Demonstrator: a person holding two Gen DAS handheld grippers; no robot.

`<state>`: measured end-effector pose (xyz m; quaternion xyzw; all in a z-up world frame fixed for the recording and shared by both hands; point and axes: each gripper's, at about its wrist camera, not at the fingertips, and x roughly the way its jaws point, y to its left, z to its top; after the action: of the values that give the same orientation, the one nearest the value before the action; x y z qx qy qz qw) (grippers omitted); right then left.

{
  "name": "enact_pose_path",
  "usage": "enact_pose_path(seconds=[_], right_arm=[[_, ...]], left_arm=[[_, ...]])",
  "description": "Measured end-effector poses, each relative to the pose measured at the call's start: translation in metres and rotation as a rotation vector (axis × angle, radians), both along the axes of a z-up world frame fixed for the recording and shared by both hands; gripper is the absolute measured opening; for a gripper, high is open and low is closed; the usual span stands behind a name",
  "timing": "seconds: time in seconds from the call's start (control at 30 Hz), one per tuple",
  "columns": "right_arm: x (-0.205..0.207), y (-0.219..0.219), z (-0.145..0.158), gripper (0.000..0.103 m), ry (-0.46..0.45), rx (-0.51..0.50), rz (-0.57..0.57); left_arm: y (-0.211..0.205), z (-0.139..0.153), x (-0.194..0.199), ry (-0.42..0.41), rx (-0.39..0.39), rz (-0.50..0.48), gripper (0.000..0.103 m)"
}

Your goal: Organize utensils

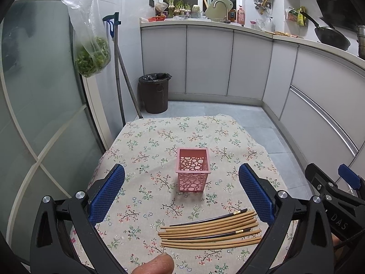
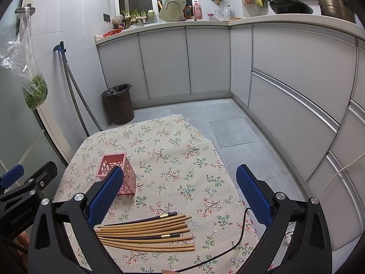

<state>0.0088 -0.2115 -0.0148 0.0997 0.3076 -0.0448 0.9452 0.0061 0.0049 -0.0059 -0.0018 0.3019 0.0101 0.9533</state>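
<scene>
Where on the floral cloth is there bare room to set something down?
Free: the far half beyond the pink holder, and the right side between it and the cloth edge. Crowded: the near strip, taken by the chopsticks and a black cable.
</scene>
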Motion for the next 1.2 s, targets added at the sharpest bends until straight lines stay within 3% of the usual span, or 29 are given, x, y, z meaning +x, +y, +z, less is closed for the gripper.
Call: enact_pose_path(seconds=[1.2], right_arm=[[0.0009,-0.0012,-0.001,0.096,0.005,0.004,0.003]], left_arm=[[-0.0001,-0.0009,-0.0002,0.009,0.003,-0.003,0.096]])
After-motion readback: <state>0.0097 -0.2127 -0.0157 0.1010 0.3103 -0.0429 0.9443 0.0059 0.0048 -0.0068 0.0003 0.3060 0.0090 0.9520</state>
